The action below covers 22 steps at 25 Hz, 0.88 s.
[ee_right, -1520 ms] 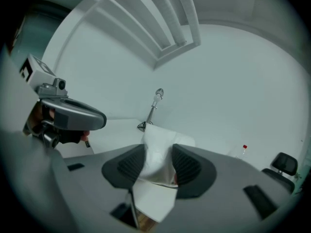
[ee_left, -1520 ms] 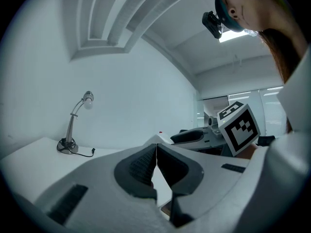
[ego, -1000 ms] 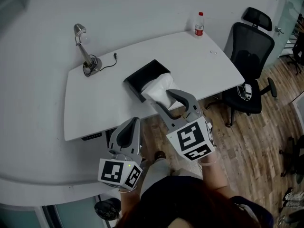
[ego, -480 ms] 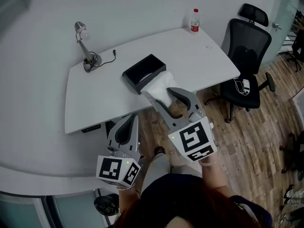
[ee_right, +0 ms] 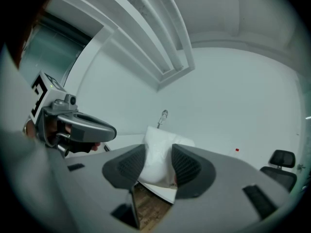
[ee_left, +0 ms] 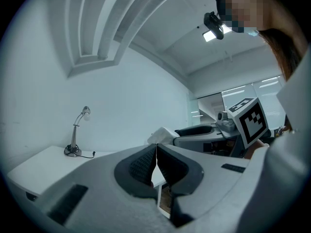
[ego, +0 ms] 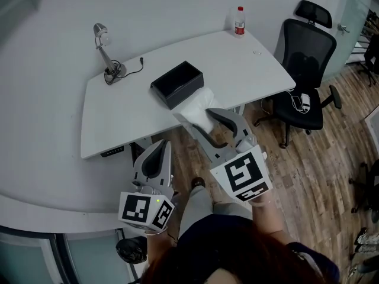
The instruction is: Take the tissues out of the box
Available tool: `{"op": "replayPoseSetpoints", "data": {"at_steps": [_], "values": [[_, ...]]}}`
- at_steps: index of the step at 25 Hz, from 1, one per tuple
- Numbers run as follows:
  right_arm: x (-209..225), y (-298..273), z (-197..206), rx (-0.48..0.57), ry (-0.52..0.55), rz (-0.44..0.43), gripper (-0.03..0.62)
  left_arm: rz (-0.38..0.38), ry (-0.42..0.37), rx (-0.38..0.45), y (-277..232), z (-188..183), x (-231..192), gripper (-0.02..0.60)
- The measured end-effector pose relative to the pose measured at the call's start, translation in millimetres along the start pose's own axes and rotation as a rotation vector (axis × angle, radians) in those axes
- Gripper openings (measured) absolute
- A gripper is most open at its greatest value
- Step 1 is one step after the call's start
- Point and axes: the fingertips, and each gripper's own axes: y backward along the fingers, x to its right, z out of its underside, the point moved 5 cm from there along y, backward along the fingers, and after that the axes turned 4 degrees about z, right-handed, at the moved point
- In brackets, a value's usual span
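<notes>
A black tissue box (ego: 177, 84) sits on the white table (ego: 118, 120) with its top open and no tissue showing inside. My right gripper (ego: 208, 120) is shut on a thick white wad of tissues (ego: 194, 109), held up in the air over the table's front edge and clear of the box. In the right gripper view the tissues (ee_right: 158, 160) bulge up between the two dark pads (ee_right: 132, 165). My left gripper (ego: 155, 156) hangs lower and to the left, off the table, with its jaws pressed together on nothing. Its pads (ee_left: 144, 165) meet in the left gripper view.
A desk lamp (ego: 105, 47) with a loose cable stands at the table's back left. A bottle (ego: 239, 21) with a red label is at the back right corner. A black office chair (ego: 305, 70) stands right of the table on the wood floor (ego: 320, 176).
The box and table have drifted up and away in the head view. My right gripper has drawn the tissues farther from the box toward the person. The left gripper barely moved.
</notes>
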Motion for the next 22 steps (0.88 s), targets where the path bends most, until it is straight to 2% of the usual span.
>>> {"op": "replayPoseSetpoints", "data": {"at_steps": [22], "values": [[1.1,62.5,-2.0,0.076,-0.043,0.024,0.181,0.014,-0.024,0.016,13.8,6.6,34.0,0.021]]}}
